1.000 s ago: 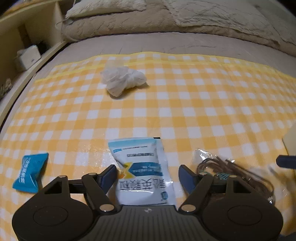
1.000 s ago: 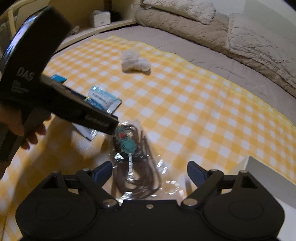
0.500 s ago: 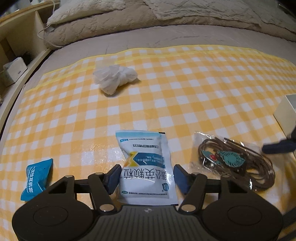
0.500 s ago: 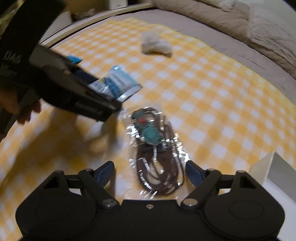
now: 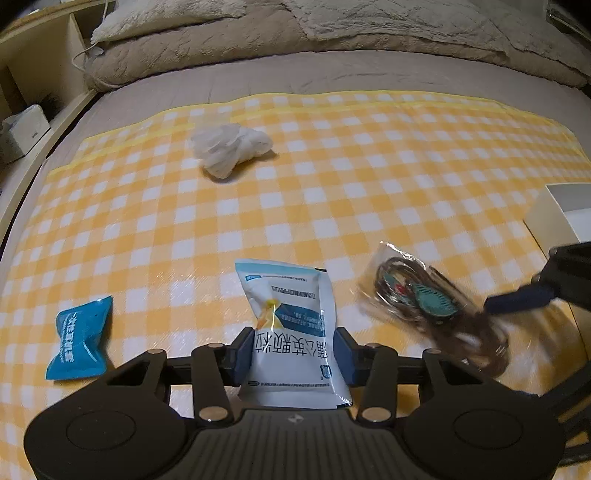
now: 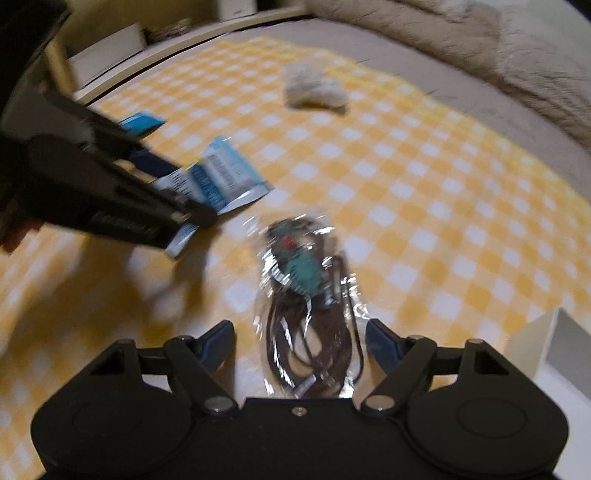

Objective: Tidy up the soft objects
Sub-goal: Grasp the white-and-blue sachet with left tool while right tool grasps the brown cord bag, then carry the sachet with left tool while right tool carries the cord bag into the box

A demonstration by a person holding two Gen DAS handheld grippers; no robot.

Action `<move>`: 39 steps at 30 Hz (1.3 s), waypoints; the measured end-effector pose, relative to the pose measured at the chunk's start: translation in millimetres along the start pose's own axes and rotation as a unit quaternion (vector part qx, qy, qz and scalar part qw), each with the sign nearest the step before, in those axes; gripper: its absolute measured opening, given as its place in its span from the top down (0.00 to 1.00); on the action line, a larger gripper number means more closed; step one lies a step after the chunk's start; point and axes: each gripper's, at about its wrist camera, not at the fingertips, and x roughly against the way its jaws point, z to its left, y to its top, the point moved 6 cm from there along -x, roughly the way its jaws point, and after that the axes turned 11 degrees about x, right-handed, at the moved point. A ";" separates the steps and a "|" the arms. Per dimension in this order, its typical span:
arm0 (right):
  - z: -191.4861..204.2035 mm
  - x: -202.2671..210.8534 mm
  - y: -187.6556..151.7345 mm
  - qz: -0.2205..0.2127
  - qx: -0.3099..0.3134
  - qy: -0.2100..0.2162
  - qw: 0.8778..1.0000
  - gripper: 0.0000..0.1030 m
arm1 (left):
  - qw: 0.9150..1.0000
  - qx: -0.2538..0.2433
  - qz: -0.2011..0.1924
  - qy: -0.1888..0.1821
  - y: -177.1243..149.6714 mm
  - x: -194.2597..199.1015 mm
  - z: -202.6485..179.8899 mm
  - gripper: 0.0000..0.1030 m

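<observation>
A white and blue sachet (image 5: pixel 288 295) lies on the yellow checked cloth (image 5: pixel 332 206), and my left gripper (image 5: pixel 295 350) is closing on it, its pads pressing both long edges so the pack buckles. The right wrist view shows this left gripper (image 6: pixel 177 192) holding the sachet (image 6: pixel 225 173) just off the cloth. My right gripper (image 6: pixel 301 343) is closing too, its jaws astride a clear bag of brown cord with a teal tag (image 6: pixel 306 295) without touching it. In the left wrist view that bag (image 5: pixel 424 299) sits right of the sachet.
A crumpled white cloth (image 5: pixel 229 151) lies farther back, and a small blue packet (image 5: pixel 81 336) at the left. A white box (image 5: pixel 561 214) stands at the right edge. Beige bedding (image 5: pixel 332 33) lines the far side, with a shelf (image 5: pixel 22 125) to the left.
The left jaws have narrowed onto the sachet, which now buckles and has risen slightly. The right jaws have narrowed around the cord bag and come closer over it.
</observation>
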 end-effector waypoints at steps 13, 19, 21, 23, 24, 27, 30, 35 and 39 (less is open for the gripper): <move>0.5 -10.2 9.2 0.006 -0.031 -0.028 0.999 0.25 | 1.000 0.001 0.009 -0.010 -13.4 9.9 4.8 0.55; -7.1 -1.5 10.7 0.006 -0.065 -0.033 0.997 0.58 | 0.999 0.028 0.006 -0.019 -13.7 16.8 9.6 0.56; -7.6 2.1 11.1 0.002 -0.070 -0.039 0.997 0.67 | 0.999 0.037 -0.001 -0.018 -12.7 21.3 11.2 0.56; -6.8 6.1 11.3 0.001 -0.066 -0.053 0.996 0.68 | 0.999 0.048 -0.009 -0.018 -10.9 26.5 12.5 0.56; -6.2 9.3 11.6 -0.005 -0.065 -0.057 0.996 0.69 | 0.998 0.054 -0.013 -0.019 -10.5 29.6 13.2 0.56; -5.9 22.4 14.1 -0.023 -0.067 -0.068 0.995 0.69 | 0.997 0.074 -0.028 -0.022 -6.6 41.0 14.7 0.56; -5.6 38.4 16.6 -0.043 -0.067 -0.084 0.993 0.69 | 0.994 0.091 -0.047 -0.025 -2.5 54.7 14.6 0.56; -5.3 70.4 17.8 -0.075 -0.066 -0.108 0.989 0.69 | 0.991 0.105 -0.078 -0.033 0.2 79.0 9.0 0.56; -4.9 98.3 16.7 -0.099 -0.072 -0.115 0.986 0.69 | 0.987 0.113 -0.101 -0.043 1.6 99.7 2.4 0.56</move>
